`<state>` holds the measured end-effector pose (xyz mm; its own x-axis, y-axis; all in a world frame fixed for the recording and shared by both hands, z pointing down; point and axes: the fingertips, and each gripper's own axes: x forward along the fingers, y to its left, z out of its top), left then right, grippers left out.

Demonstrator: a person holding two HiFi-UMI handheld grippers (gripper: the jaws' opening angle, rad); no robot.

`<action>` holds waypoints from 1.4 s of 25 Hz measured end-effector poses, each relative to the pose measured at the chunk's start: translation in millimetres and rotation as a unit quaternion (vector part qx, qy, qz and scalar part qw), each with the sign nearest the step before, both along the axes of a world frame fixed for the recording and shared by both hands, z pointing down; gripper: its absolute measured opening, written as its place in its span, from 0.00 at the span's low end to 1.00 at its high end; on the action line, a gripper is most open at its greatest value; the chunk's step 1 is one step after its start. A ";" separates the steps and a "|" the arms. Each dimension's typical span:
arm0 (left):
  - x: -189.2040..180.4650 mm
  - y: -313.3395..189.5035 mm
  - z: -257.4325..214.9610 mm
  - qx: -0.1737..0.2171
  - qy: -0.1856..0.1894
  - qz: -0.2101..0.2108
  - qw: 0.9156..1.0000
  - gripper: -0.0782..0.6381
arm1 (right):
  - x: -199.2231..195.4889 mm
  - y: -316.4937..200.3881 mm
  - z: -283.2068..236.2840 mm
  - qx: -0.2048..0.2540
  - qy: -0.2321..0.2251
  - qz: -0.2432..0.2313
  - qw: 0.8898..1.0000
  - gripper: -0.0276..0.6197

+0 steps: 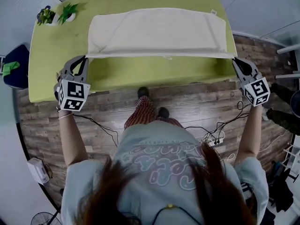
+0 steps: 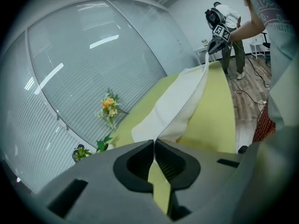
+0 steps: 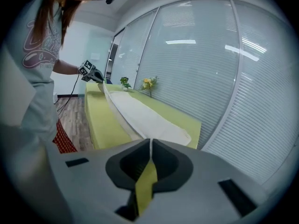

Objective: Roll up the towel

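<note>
Green table (image 1: 140, 74) on a wood floor (image 1: 197, 107), a blind-covered glass wall (image 2: 93, 78) behind it: a white towel (image 1: 154, 32) is seen spread lengthwise across the top. Its near long edge is held taut between two hand-held tools. The left gripper (image 1: 85, 58) is pressed together on the towel's near left corner, the cloth pinched at the very tips of its jaws. The right gripper (image 1: 235, 61) is likewise clamped on the near right corner. Between the two pairs of jaws the edge is raised off the tabletop, while the rest of the cloth lies flat beyond them. Small potted plants (image 1: 56, 14) are seen past the left jaws, at the table's far corner, with flowers (image 2: 110, 107) further along.
</note>
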<state>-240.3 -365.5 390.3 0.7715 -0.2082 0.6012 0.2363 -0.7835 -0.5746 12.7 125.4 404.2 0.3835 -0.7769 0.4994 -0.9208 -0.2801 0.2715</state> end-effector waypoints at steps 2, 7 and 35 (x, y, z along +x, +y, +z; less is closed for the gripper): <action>20.8 -13.9 -3.8 0.005 -0.002 0.007 1.000 0.13 | 18.4 -11.6 -7.5 -0.006 0.009 0.006 1.000 0.07; 81.1 -44.8 -2.1 0.012 -0.016 0.027 0.999 0.13 | 71.3 -40.6 -12.3 -0.032 0.019 0.021 0.999 0.07; 220.0 -124.0 73.6 -0.026 -0.084 0.040 0.995 0.14 | 229.3 -115.9 61.4 -0.160 -0.007 0.098 0.982 0.23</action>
<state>-20.3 -489.5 463.9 0.6723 -0.1157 0.7312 0.3879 -0.7862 -0.4811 242.0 9.5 465.6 0.5012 -0.4920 0.7118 -0.8622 -0.3544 0.3620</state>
